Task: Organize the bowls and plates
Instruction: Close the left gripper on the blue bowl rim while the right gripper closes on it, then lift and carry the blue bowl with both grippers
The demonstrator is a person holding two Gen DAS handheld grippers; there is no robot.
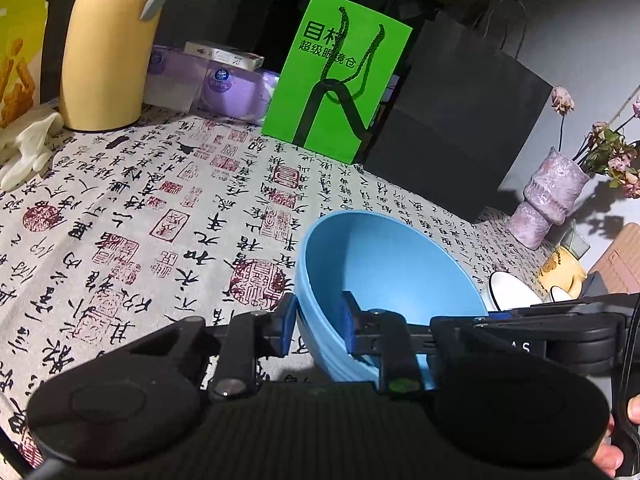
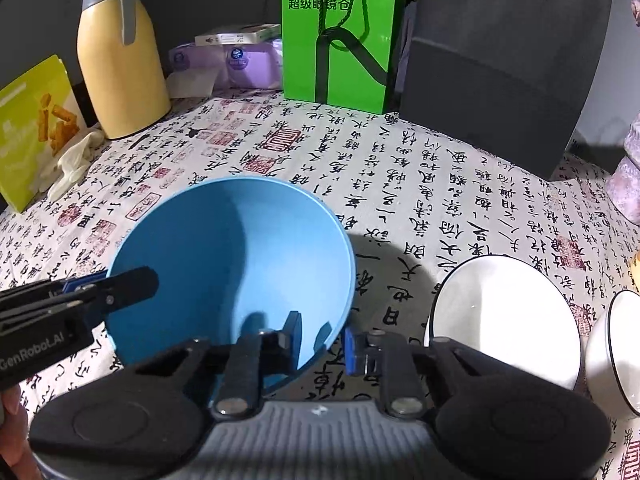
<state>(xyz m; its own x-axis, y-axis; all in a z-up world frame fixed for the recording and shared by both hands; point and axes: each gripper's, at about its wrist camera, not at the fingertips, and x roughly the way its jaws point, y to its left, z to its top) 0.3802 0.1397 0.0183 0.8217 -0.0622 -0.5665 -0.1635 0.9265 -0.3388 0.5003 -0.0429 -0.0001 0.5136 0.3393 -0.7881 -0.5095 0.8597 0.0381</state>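
Observation:
A blue bowl (image 1: 392, 272) rests on the calligraphy-print tablecloth (image 1: 160, 200), and both grippers hold its rim. My left gripper (image 1: 318, 324) has one pad outside the wall and one inside, shut on the near rim. In the right wrist view the same blue bowl (image 2: 232, 256) fills the centre. My right gripper (image 2: 322, 342) is shut on its right-hand wall. The left gripper (image 2: 112, 286) clamps the opposite rim. The right gripper (image 1: 520, 316) shows at the bowl's right side. A white bowl (image 2: 508, 320) sits to the right, with a black-rimmed white bowl (image 2: 616, 352) beside it.
At the back stand a yellow thermos jug (image 1: 108, 48), purple tissue packs (image 1: 224, 84), a green paper bag (image 1: 340, 80) and a black paper bag (image 1: 460, 128). A purple vase (image 1: 552, 196) with dried flowers and a yellow cup (image 1: 560, 272) sit right. A white glove (image 1: 28, 148) lies left.

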